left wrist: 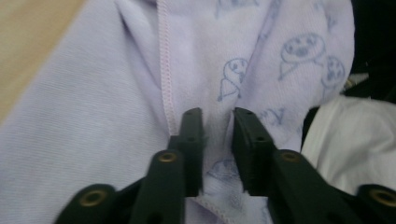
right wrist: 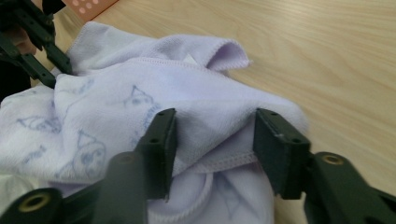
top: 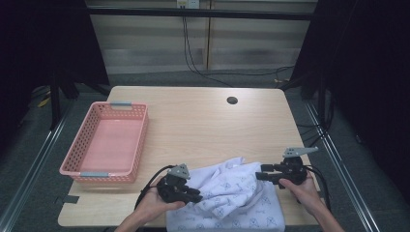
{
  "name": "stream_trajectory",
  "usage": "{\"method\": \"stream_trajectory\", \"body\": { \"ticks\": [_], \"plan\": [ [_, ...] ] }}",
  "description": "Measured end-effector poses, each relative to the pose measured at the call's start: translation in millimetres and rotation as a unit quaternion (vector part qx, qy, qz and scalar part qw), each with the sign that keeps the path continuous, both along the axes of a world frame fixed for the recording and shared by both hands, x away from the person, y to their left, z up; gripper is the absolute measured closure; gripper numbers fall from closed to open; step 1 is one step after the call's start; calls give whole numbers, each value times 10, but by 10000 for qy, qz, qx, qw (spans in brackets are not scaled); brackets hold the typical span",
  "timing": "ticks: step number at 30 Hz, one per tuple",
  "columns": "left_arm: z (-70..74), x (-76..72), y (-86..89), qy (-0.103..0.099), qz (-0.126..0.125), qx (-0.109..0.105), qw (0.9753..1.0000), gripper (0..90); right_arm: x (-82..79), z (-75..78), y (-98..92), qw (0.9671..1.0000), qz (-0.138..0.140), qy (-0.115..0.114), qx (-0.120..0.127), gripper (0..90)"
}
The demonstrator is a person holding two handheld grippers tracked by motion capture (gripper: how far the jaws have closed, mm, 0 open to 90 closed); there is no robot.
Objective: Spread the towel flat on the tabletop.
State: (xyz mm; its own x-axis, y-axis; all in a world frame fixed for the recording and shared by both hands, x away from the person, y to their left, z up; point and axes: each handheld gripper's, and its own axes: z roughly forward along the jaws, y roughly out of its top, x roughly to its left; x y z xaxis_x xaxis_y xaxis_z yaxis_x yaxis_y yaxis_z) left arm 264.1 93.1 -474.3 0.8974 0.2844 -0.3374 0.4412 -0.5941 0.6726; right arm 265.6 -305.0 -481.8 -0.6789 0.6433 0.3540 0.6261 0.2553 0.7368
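A pale lavender towel printed with small blue figures lies crumpled at the table's front middle, and part of it hangs over the front edge. My left gripper is at its left edge. In the left gripper view the jaws stand close together with a fold of the towel pinched between them. My right gripper is at the towel's right edge. In the right gripper view it is open, jaws wide apart on either side of a hemmed fold of the towel. The left gripper shows far off there.
A pink perforated basket stands empty on the left side of the wooden table. A dark round cable hole sits near the back edge. Something of white cloth shows beside the towel at the front edge.
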Motion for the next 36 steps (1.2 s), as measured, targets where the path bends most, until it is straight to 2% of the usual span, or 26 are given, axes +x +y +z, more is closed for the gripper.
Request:
{"method": "stream_trajectory", "body": {
  "ticks": [1,2,3,4,5,7,8,9,12,15,16,18,20,21,23,24,25,26,27,28,31,33,34,36],
  "plan": [
    [21,18,1,8,81,-78,9999,667,43,-6,39,9999,112,10,18,671],
    [61,53,-17,-49,203,-148,9997,621,62,-8,60,9999,141,-6,29,726],
    [81,72,-42,-103,248,-200,9994,556,81,2,89,9999,110,-64,19,827],
    [81,72,-42,-103,248,-200,9994,513,91,15,100,9998,158,-88,72,873],
    [131,128,-124,-186,251,-373,9988,483,101,47,117,9997,123,-159,101,886],
    [159,206,-245,-205,364,-405,9983,403,115,128,139,9993,95,-284,219,892],
    [159,206,-245,-205,364,-405,9983,382,119,168,148,9990,88,-344,286,893],
    [187,271,-367,-161,343,-574,9976,372,125,241,173,9982,116,-427,396,894],
    [269,334,-564,-157,320,-900,9953,319,151,423,281,9961,204,-665,535,895],
    [329,366,-700,-182,284,-988,9945,285,212,570,448,9945,319,-828,557,894],
    [348,380,-741,-164,257,-1079,9937,279,231,595,489,9940,353,-849,599,894],
    [363,399,-785,-167,357,-1151,9926,280,283,641,602,9928,443,-890,663,894],
    [352,417,-803,-117,457,-1157,9922,297,309,654,669,9922,506,-891,717,894],
    [317,451,-806,-68,389,-1219,9918,469,336,662,757,9905,581,-905,854,891],
    [269,458,-790,-184,437,-1136,9924,725,351,662,811,9901,622,-894,882,875],
    [269,458,-790,-184,437,-1136,9924,814,351,662,811,9901,622,-894,882,875],
    [255,449,-770,-259,466,-1045,9931,814,353,661,823,9902,644,-874,874,831],
    [245,444,-746,-281,518,-945,9938,838,334,665,809,9903,629,-893,855,723],
    [231,439,-679,-205,499,-951,9940,838,326,671,794,9906,608,-904,829,705],
    [231,439,-679,-205,499,-951,9940,838,326,671,794,9906,608,-904,829,705],
    [236,422,-523,-247,535,-844,9947,840,297,684,659,9910,425,-948,839,649],
    [243,395,-416,-264,541,-800,9950,840,275,648,582,9923,370,-926,735,636],
    [243,395,-416,-264,541,-800,9950,840,275,648,582,9923,370,-926,735,636],
    [250,359,-325,-269,527,-805,9950,839,277,545,551,9948,297,-797,560,617]
  ]
}}
